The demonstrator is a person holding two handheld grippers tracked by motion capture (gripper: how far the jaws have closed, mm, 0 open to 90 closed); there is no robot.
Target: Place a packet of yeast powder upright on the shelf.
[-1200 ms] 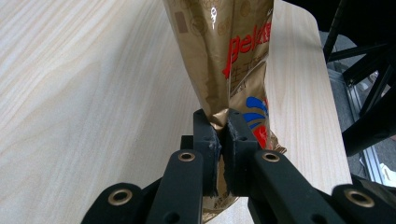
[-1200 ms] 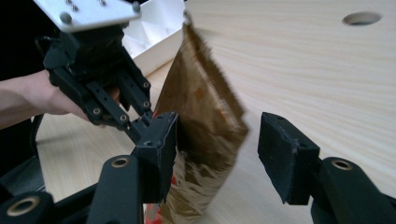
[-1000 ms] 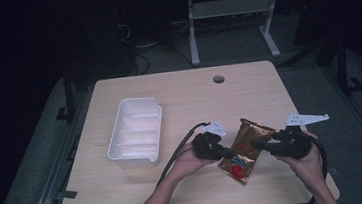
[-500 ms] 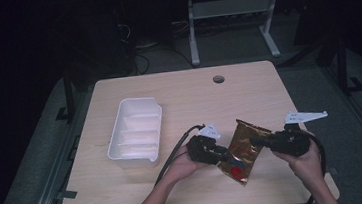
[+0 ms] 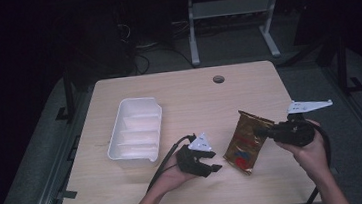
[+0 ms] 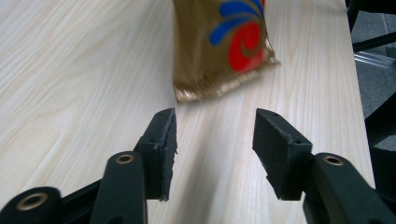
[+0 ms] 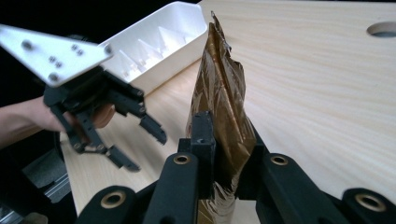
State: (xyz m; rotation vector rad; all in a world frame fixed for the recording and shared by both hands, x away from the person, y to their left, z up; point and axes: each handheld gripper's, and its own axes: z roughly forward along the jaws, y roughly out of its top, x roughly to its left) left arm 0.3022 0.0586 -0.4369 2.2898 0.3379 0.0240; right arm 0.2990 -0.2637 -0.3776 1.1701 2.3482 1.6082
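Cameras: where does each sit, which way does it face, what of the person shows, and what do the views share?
High view: fixed above the person's side, facing forward and down on the table; both forearms, left gripper, right gripper.
Left gripper view: rides the left gripper, faces the snack bag; open jaws.
Right gripper view: rides the right gripper, faces the white tray; jaws clamp the bag, left hand beyond.
Shared: all three show the bag.
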